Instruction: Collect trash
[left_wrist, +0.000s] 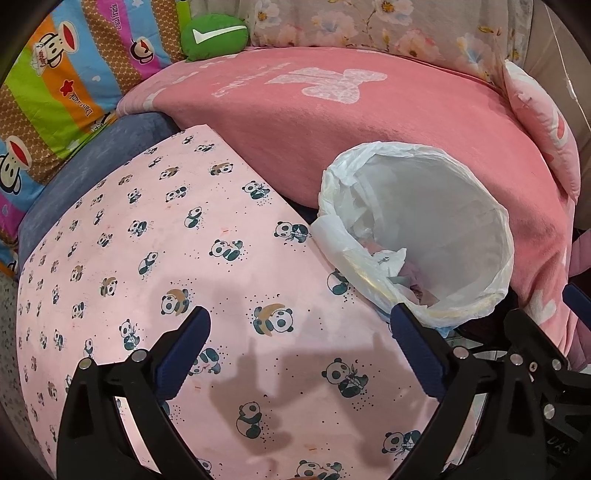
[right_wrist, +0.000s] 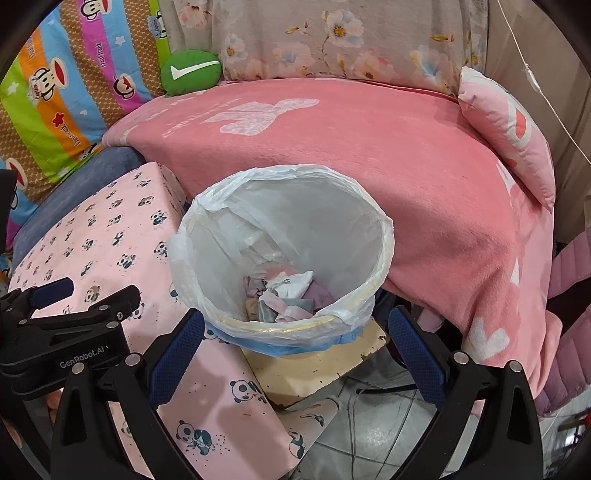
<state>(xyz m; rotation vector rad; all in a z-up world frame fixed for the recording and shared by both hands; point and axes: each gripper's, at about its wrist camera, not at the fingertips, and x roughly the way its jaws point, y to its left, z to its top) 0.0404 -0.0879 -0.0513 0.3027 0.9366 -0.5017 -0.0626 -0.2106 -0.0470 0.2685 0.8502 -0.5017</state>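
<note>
A trash bin lined with a white plastic bag stands beside a pink panda-print surface. Crumpled paper and wrappers lie at its bottom. My right gripper is open and empty, just in front of the bin's near rim. My left gripper is open and empty over the panda-print surface, with the bin to its right; some of the trash shows inside. The left gripper also shows in the right wrist view at the far left.
A pink blanket covers a sofa behind the bin. A green cushion, a striped monkey-print cover and a pink pillow lie around it. A beige board and tiled floor with cables lie below the bin.
</note>
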